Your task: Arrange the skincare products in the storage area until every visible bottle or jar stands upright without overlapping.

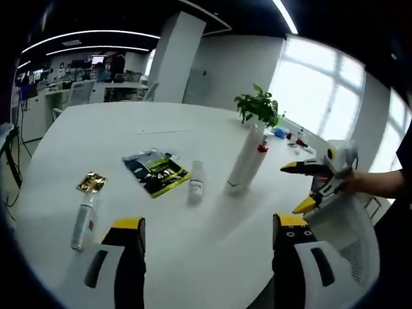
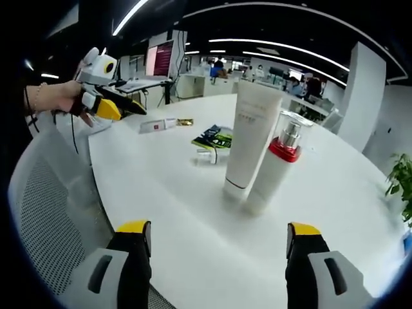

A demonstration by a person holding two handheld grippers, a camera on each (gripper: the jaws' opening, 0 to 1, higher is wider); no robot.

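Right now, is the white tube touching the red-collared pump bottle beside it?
Cannot tell. In the right gripper view the white tube overlaps the red-collared pump bottle, with no gap showing, yet contact isn't plain.

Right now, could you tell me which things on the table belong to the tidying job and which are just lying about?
For the job: white tube, red-collared bottle, both upright; small bottle and white bottle, both lying down.

Lying about: dark packet, gold sachet, potted plant.
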